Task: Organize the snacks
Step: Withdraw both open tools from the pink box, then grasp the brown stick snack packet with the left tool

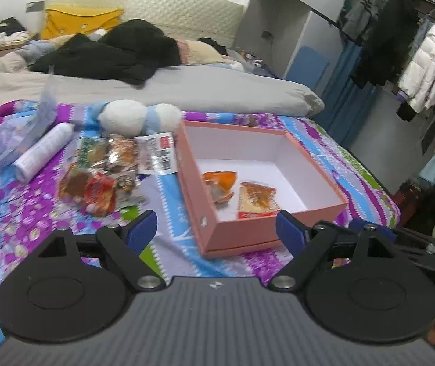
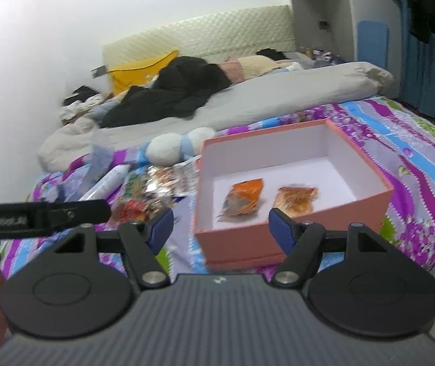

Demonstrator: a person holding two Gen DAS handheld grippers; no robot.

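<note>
A pink open box (image 1: 318, 164) (image 2: 382, 196) with a white inside lies on the patterned bedspread. Two snack packets lie in it: an orange one (image 1: 219, 184) (image 2: 243, 199) and a flat red-and-yellow one (image 1: 257, 201) (image 2: 296, 198). A pile of several loose snack packets (image 1: 107, 170) (image 2: 147, 192) lies left of the box. My left gripper (image 1: 216, 228) is open and empty, above the bedspread before the box's near corner. My right gripper (image 2: 221, 227) is open and empty, before the box's near wall.
A white tube (image 1: 43, 154) (image 2: 107, 183), a clear plastic bag (image 1: 31, 125) and a white-and-blue plush toy (image 1: 139, 117) (image 2: 177, 148) lie behind the pile. A grey quilt (image 1: 217, 91) and black clothing (image 1: 110, 55) lie farther back. Hanging clothes (image 1: 415, 61) stand right of the bed.
</note>
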